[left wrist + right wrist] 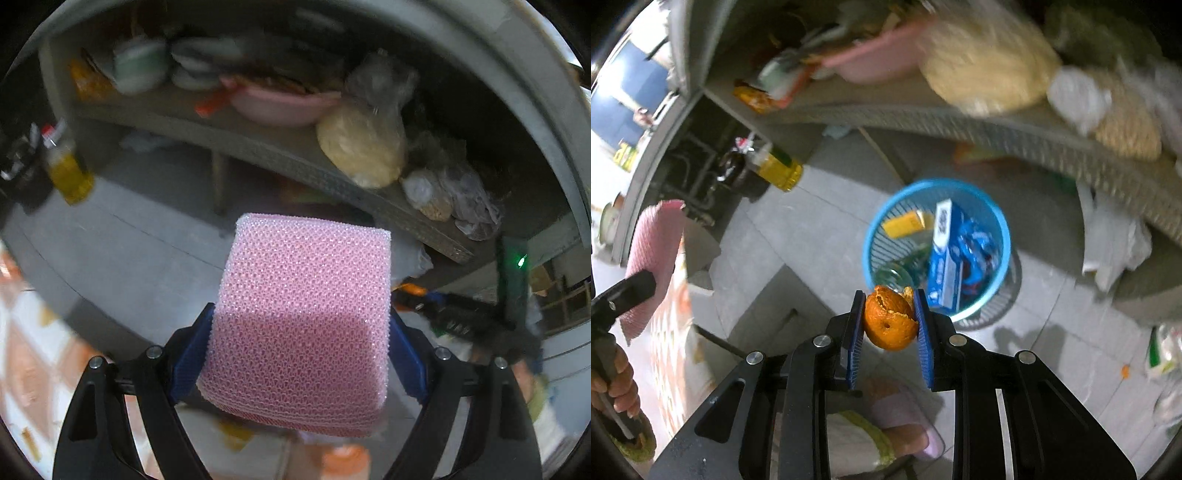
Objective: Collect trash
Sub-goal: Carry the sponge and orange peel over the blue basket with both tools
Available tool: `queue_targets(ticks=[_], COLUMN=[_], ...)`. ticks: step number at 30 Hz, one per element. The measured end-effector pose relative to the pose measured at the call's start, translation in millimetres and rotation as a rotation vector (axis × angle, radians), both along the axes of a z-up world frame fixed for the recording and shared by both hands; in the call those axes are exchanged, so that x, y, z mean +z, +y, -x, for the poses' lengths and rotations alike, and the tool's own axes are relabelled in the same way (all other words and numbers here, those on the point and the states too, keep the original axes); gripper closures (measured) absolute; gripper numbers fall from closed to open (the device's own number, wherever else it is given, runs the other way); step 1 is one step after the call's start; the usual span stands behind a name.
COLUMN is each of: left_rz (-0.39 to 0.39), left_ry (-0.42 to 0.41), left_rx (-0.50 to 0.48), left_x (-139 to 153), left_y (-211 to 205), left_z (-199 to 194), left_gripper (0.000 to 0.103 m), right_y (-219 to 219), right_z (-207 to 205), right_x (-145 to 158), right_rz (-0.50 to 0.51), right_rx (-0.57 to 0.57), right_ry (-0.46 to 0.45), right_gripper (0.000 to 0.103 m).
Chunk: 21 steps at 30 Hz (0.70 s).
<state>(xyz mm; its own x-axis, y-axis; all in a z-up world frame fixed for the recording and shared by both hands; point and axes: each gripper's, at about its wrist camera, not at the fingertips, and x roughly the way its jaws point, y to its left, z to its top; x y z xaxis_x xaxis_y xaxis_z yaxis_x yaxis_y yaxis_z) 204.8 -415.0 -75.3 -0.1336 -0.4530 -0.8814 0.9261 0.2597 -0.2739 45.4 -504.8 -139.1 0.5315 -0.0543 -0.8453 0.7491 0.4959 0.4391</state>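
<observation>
My right gripper point(889, 314) is shut on an orange peel point(889, 320), held above the grey tiled floor just in front of a blue plastic basket point(990, 218). The basket holds a blue-and-white carton point(945, 254), a yellow box and wrappers. My left gripper point(299, 332) is shut on a folded pink mesh cloth point(303, 314), held high over the floor. The cloth and left gripper also show at the left of the right wrist view point(653, 258).
A low woven shelf point(280, 155) carries a pink basin point(280, 105), bags of food point(364, 144) and bowls. A bottle of yellow oil point(779, 168) stands on the floor at the left. White bags point(1115, 240) lie right of the basket.
</observation>
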Motion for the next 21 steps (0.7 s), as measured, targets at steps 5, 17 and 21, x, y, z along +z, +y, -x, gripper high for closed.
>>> queue_targets(ticks=[5,17,21], left_rz=[-0.094,-0.198,-0.152], left_ry=[0.044,0.050,0.127], left_rx=[-0.024,-0.015,0.051], left_x=[-40,-106,-105], left_y=[-50,-135,-130], left_z=[8,17,6], left_gripper=[0.019,0.008,0.007], right_y=[-16,-67,-71], right_z=[0,-30,-21], right_x=[-38,-115,-145], right_rz=[-0.075,-0.118,-0.160], right_rx=[-0.024,-0.083,-0.121], right_ry=[0.035,0.060,0.103], right_gripper=[0.079,0.040,0.040])
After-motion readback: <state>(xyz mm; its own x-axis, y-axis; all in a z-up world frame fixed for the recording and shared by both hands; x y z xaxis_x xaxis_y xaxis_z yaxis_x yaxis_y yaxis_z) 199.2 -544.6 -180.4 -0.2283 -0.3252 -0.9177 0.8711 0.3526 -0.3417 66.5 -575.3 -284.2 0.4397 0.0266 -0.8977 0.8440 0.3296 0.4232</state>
